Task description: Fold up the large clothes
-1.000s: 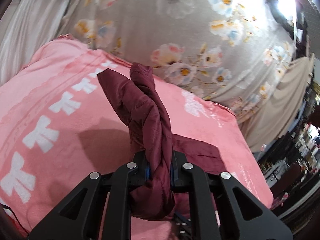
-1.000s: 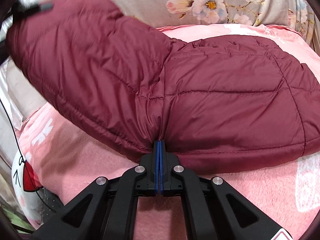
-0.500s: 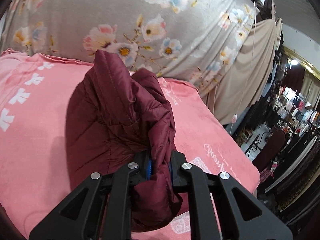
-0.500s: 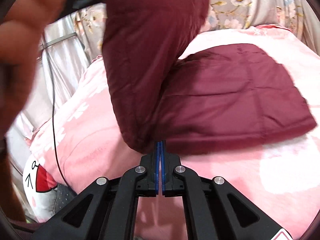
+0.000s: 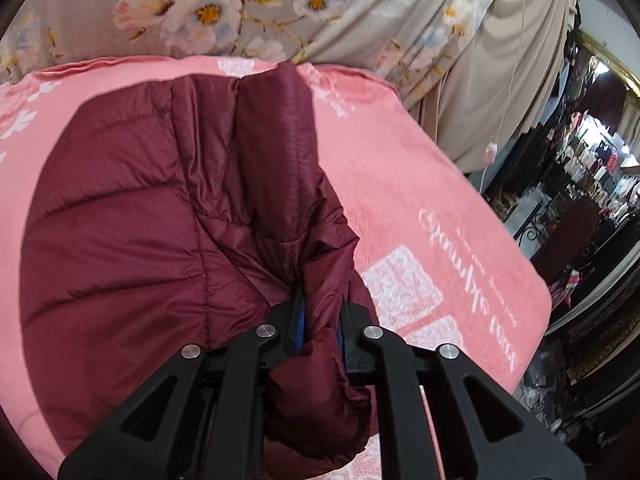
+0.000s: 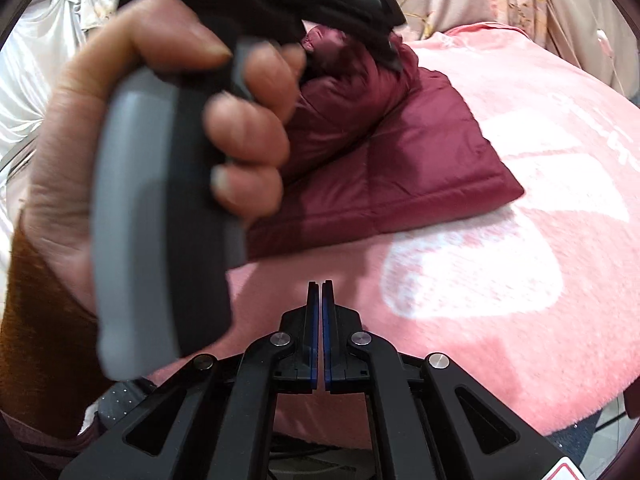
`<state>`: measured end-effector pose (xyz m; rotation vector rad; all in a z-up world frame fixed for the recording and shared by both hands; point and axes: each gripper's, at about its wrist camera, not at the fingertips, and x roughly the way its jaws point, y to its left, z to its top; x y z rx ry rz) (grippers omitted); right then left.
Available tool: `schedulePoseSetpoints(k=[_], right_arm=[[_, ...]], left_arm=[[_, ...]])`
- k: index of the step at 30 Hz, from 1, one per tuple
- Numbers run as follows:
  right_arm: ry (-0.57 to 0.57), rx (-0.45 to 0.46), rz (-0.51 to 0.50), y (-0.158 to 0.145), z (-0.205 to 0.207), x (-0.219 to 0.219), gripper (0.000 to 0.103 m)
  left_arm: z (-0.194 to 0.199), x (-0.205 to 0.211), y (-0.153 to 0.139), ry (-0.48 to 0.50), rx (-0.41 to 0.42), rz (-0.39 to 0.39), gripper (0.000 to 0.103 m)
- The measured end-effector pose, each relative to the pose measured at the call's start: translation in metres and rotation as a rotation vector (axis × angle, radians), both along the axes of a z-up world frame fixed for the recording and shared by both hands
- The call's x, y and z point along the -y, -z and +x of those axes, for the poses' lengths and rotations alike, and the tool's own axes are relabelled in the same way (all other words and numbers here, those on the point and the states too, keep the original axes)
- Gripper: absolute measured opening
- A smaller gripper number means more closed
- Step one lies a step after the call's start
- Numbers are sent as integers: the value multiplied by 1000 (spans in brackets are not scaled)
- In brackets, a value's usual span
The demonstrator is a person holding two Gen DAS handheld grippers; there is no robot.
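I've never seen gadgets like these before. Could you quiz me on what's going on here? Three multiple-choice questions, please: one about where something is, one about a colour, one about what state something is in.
1. Where does the puffy jacket lie?
A. On the pink blanket
B. On a bare wooden floor
C. Inside a plastic basket

2. What colour is the jacket?
A. Navy blue
B. Dark red (maroon)
C. Bright yellow

3. What is the right gripper doing?
A. Standing wide open
B. Clamping a fold of the jacket
C. Shut with nothing between its fingers

Answers:
1. A: the pink blanket shows under and around the jacket in both views.
2. B: its quilted fabric is maroon in both cameras.
3. C: its blue pads meet over bare blanket, apart from the jacket, while the left gripper is the one pinching a fold of fabric.
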<state>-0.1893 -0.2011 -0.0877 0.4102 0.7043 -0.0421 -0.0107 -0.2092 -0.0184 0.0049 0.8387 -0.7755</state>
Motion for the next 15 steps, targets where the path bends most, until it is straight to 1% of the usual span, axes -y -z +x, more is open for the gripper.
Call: schedulePoseSetpoints(k=[3,4,6,10,11,12,13,14,15], right_arm=[[25,-10,5,1,-4,7,1],[32,-13,5,1,-6,9,1],[49,-15,-3,-2,-9,13,1],[86,-5,-36,-13,-12,28,2],[98,5,-50,-18,-13,31,4],[108,13,-62,-22,-15,33,9],[121,27,-76,-27,-17,36,10],[136,49,-90,-36,-18,40,12],[143,64,-93,-41,-19,43,16]], left_arm=[[3,10,18,9,-30,28,11],[5,14,26,17,-51,35,11],[9,14,35,20,-83,31,11],[9,15,38,36,-78,37,15],[7,12,34,52,-85,19,16],[6,9,30,59,-93,-1,20],[5,5,21,71,-105,-36,27],[3,-5,8,82,-112,-91,31],[0,-15,-7,88,-105,-146,40]])
